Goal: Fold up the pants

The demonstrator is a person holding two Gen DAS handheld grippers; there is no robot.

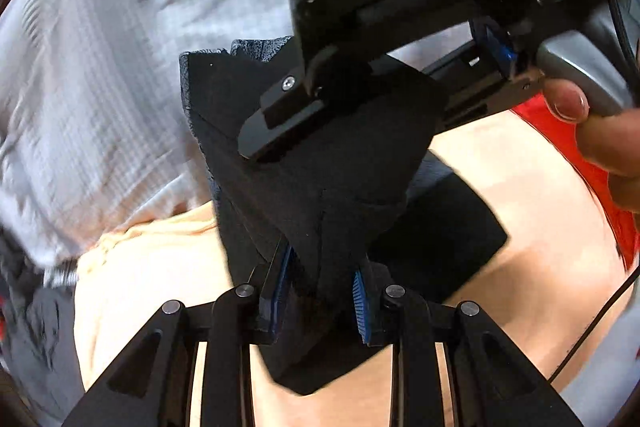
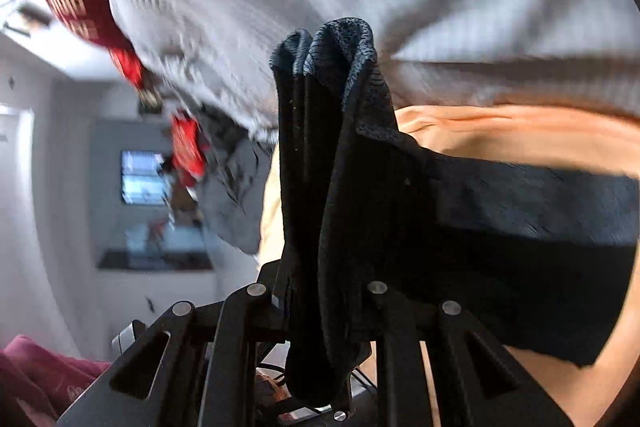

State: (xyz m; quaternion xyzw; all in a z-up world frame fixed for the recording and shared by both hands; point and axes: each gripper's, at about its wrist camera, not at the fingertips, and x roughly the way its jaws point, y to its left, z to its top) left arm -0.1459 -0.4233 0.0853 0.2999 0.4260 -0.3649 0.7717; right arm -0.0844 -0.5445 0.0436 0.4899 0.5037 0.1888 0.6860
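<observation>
Two tools, left tool (image 1: pixel 320 291) and right tool (image 2: pixel 320 307), each pinch one black pants (image 1: pixel 320 155).

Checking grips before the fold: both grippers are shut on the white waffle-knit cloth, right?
Not quite. Both are shut, but on the black knit pants, not the white cloth. The left wrist view shows the left gripper clamping them; the right wrist view shows the right gripper.

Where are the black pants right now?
The black pants are lifted off the peach surface, bunched between both grippers: the left gripper pinches them at bottom centre of its view, the right gripper likewise in its own.
</observation>
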